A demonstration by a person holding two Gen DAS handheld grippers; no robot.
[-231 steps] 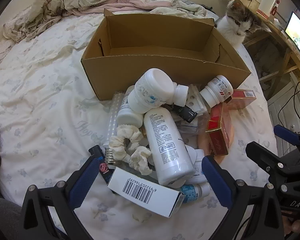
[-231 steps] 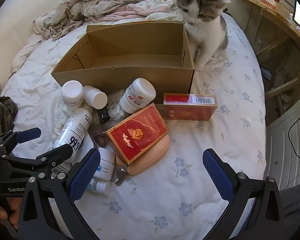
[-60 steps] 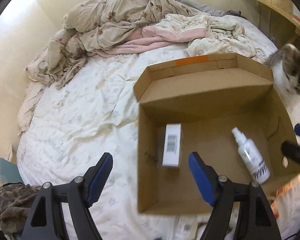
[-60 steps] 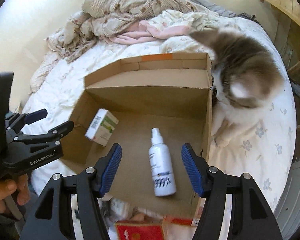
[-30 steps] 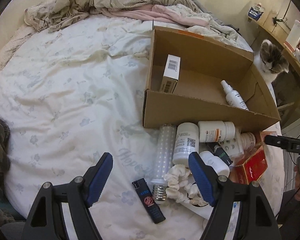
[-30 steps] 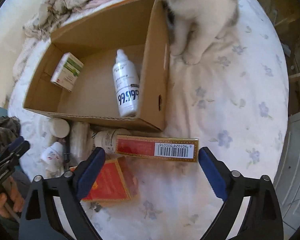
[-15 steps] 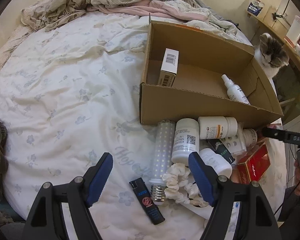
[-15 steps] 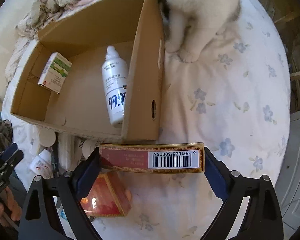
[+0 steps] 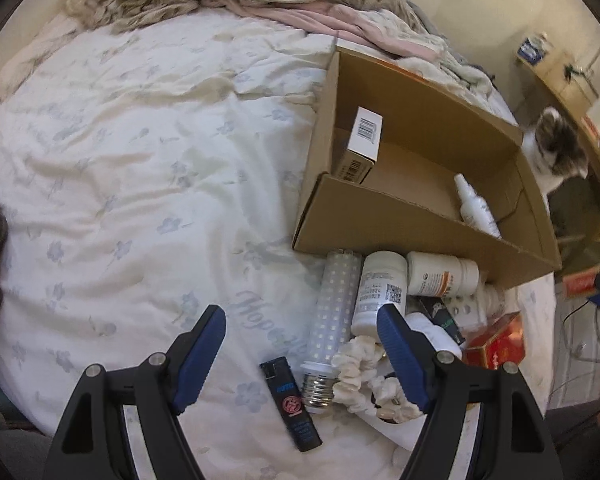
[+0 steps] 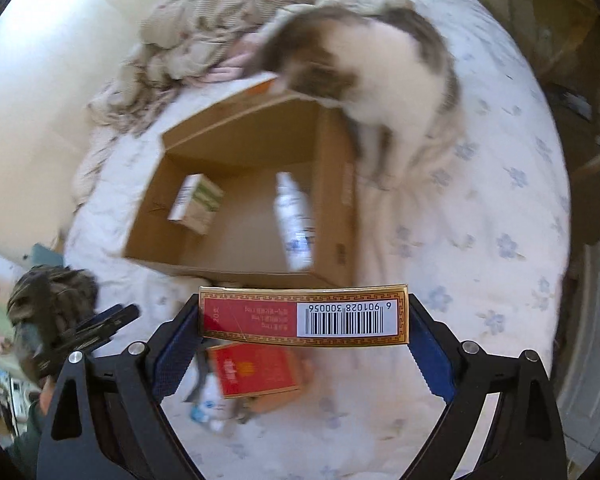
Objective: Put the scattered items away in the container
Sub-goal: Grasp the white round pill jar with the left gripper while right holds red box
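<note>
The right gripper is clamped end to end on a long red carton with a barcode, holding it clear of the bed in front of the cardboard box; the step in hand looks like carrying this carton to the container. The box lies open on the bed and already holds a small white-and-green package near its left wall and a white spray bottle toward its right. A cat leans over the far right corner of the box, though the right wrist view is blurred and I cannot tell whether its paws touch the rim. The left gripper hangs released and empty above the pile in front of the box, where an LED bulb, a black lighter, a white scrunchie, two white pill bottles and a red pack lie close together. The next move for the right hand, I judge, is to bring the carton over the near wall and let it go on the bare floor between package and bottle, keeping away from the cat. For the left, the bulb or lighter lies nearest between its jaws; the round bulb may roll on the soft bedding, so a grip across its body seems wise.
</note>
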